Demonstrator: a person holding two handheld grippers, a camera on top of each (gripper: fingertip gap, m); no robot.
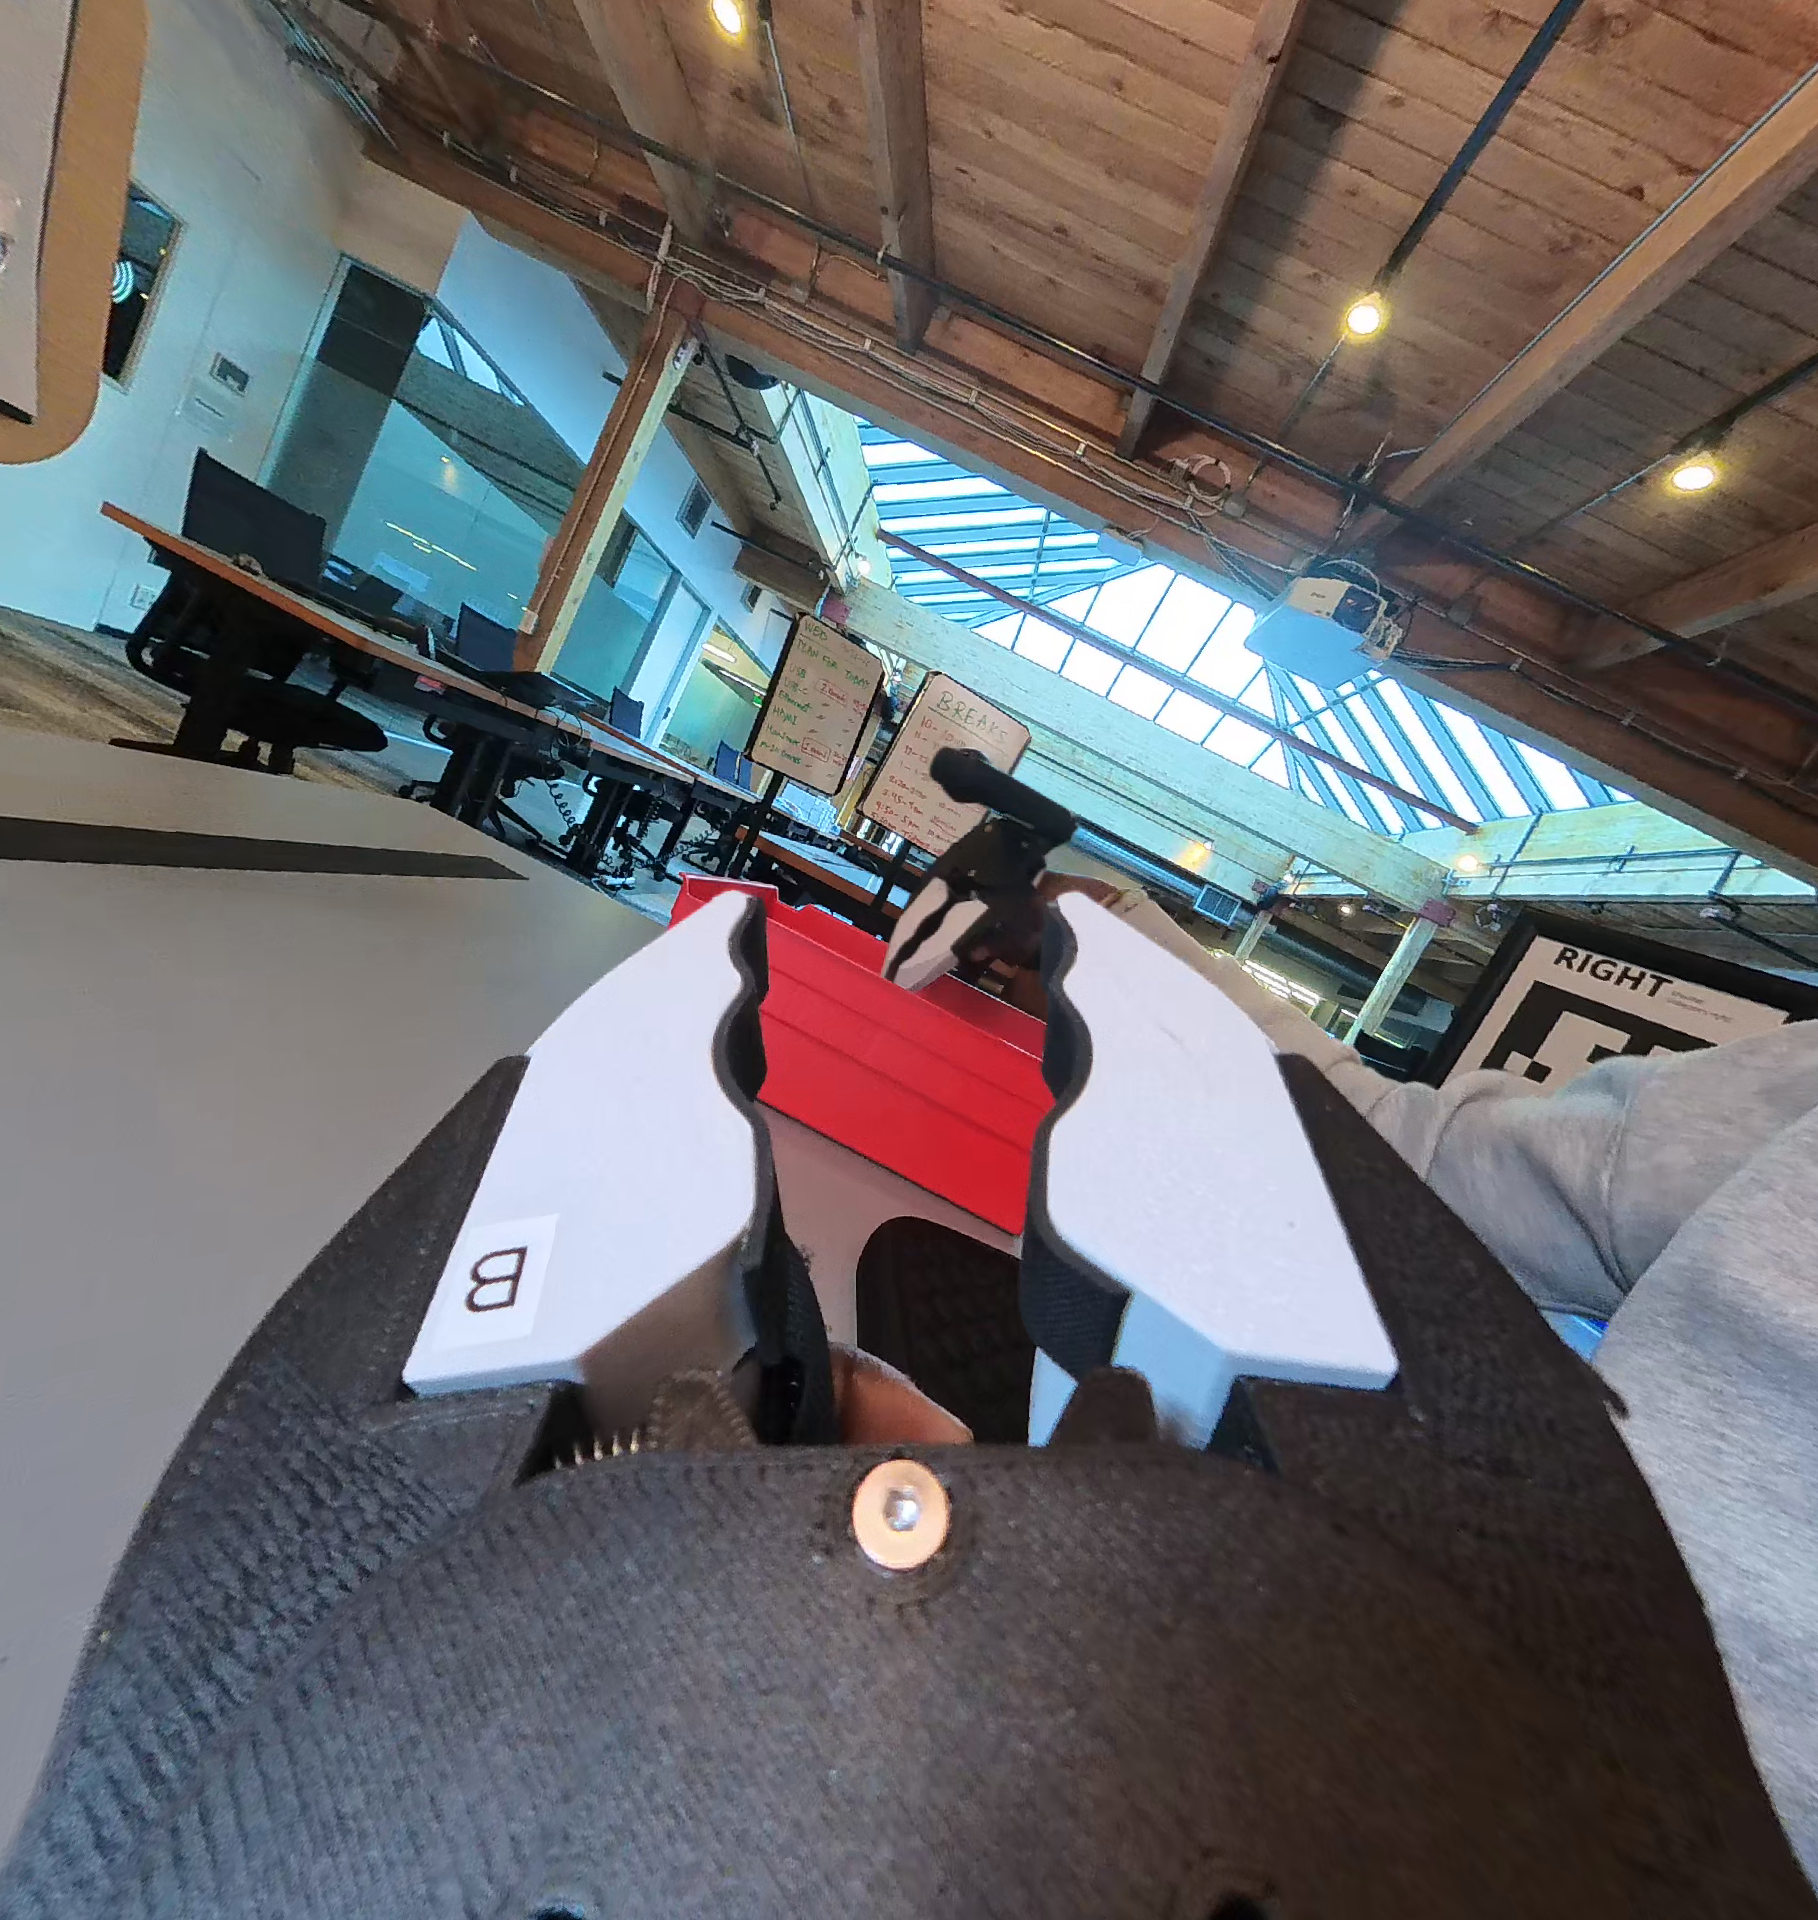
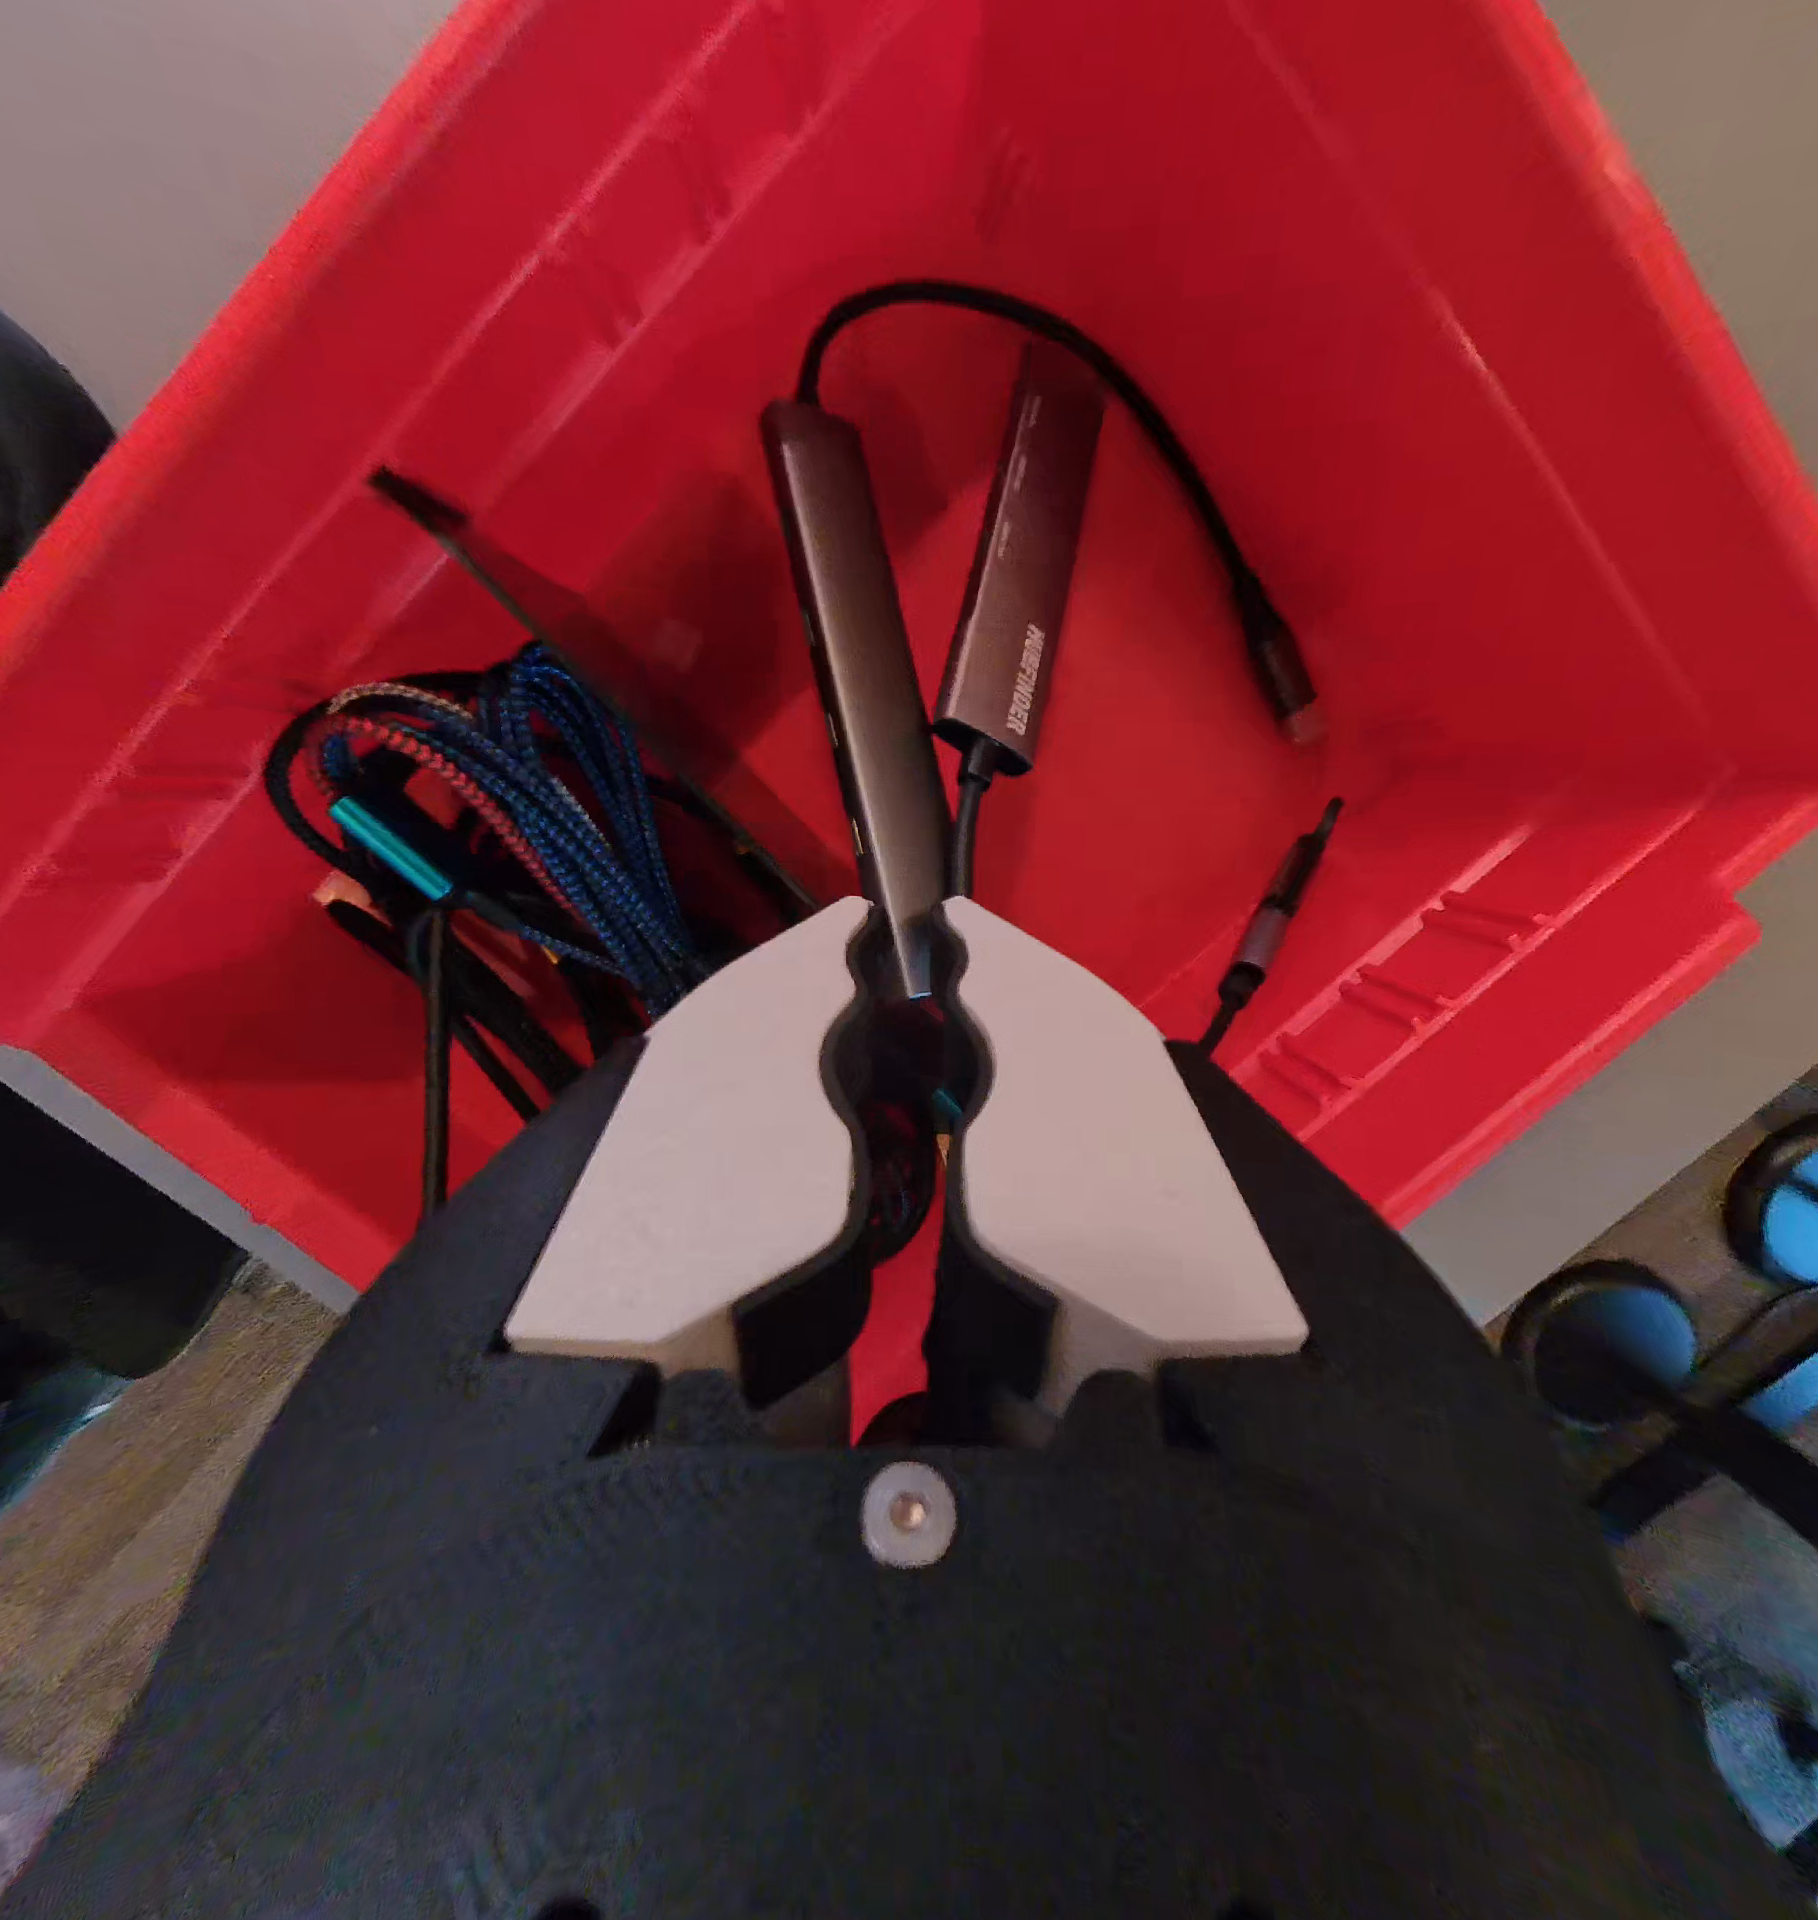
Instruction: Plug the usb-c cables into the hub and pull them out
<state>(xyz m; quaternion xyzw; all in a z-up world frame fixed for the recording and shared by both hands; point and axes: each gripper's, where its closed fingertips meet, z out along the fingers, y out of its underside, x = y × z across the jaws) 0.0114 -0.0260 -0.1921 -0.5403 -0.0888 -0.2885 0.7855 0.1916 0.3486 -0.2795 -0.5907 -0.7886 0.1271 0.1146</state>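
Observation:
A red bin (image 2: 1300,312) holds two grey hubs and several cables. My right gripper (image 2: 907,920) is shut on the near end of the slim grey hub (image 2: 843,623), which points away from me into the bin. That hub's short black cable (image 2: 1175,416) loops round to a plug (image 2: 1289,686). A second, wider grey hub (image 2: 1019,582) lies beside it. Braided blue, black and red cables (image 2: 552,769) with a teal plug (image 2: 391,852) lie bunched at the left. My left gripper (image 1: 905,914) is open and empty, just in front of the bin (image 1: 884,1091). The right gripper (image 1: 931,935) shows beyond it, dipping into the bin.
The bin stands on a white table (image 1: 157,1039). A grey sleeve (image 1: 1663,1195) is at the right in the left wrist view. Another dark cable plug (image 2: 1289,894) lies by the bin's right wall. Blue-and-black round things (image 2: 1809,1216) sit on the floor at the right. Tip to tip, the grippers are about 45 centimetres apart.

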